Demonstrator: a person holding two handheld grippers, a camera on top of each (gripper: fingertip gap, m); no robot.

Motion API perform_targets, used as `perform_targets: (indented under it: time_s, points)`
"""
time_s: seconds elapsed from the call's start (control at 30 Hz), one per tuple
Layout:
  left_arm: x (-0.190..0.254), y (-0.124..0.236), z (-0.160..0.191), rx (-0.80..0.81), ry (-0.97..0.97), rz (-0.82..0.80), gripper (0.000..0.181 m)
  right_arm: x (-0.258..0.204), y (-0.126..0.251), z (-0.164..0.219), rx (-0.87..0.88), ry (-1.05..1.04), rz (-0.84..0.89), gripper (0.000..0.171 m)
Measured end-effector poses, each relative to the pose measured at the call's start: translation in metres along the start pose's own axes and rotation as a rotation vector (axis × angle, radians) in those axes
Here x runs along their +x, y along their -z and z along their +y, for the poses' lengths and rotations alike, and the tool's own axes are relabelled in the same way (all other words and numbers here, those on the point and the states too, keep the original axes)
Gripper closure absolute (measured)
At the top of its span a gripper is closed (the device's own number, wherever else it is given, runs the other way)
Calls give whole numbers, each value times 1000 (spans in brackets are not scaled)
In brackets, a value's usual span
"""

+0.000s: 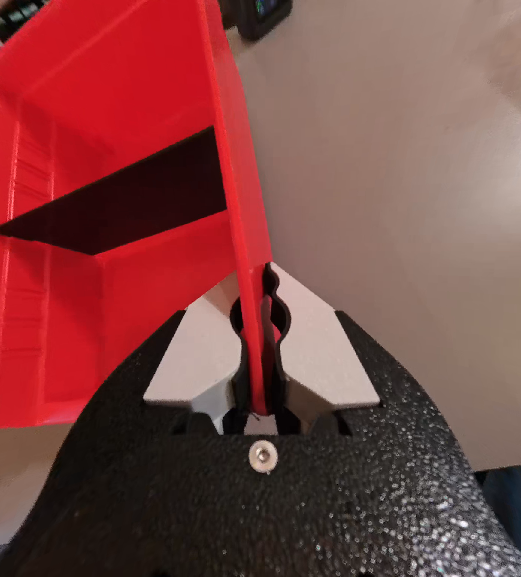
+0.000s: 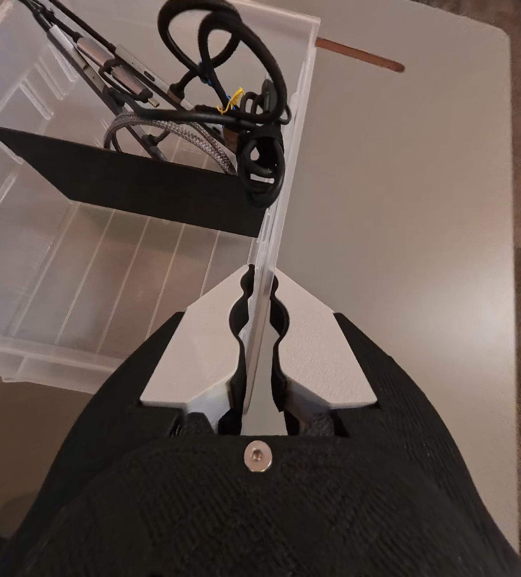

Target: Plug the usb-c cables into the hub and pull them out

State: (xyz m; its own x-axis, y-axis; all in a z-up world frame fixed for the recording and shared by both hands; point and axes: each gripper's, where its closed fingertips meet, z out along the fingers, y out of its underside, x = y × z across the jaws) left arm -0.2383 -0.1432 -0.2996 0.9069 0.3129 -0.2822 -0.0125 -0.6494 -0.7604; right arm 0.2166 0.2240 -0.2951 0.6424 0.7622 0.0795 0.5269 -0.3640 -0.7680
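Note:
My left gripper [image 1: 254,274] is shut on the right wall of a red bin [image 1: 112,125]; a black divider [image 1: 121,199] crosses the bin's empty inside. My right gripper [image 2: 260,278] is shut on the right wall of a clear plastic bin [image 2: 299,118]. Behind that bin's black divider [image 2: 146,190] lie a grey hub [image 2: 134,70], a coiled black cable [image 2: 221,46], a braided grey cable [image 2: 165,128] and metal-tipped usb-c plugs [image 2: 128,81]. Whether any plug sits in the hub is unclear.
Both bins are over a beige table [image 2: 393,218]. A thin brown stick [image 2: 362,57] lies beyond the clear bin. The table's right edge [image 2: 513,281] borders a dark floor. A dark device [image 1: 262,15] shows at the top of the left wrist view.

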Motion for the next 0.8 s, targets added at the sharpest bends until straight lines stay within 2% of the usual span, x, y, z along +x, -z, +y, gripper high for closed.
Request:
perform_targets:
  time_s: [0.03,0.27,0.33,0.4,0.47,0.57,0.67,0.8]
  points:
    - [-1,6,-4,22,2,-2,177,-12,-6,-7,-5,16,-5,167]
    - [-4,44,-33,162,-37,-57,176,-116,-42,-45,32,65,-71,164]
    - [-5,52,-46,222,-41,-75,176,-159,-48,-56,74,131,-129,148]
    - [-3,61,-59,271,-54,-80,176,-206,-48,-64,118,180,-256,122]
    - [5,70,-75,312,-77,-67,177,-229,-37,-78,202,204,-331,110]
    - [29,84,-100,379,-122,-3,176,-215,-3,-106,381,189,-348,103]
    - [66,92,-128,440,-168,114,177,-168,43,-125,553,134,-257,103]
    - [135,94,-164,493,-265,328,176,-84,104,-120,658,164,78,107]
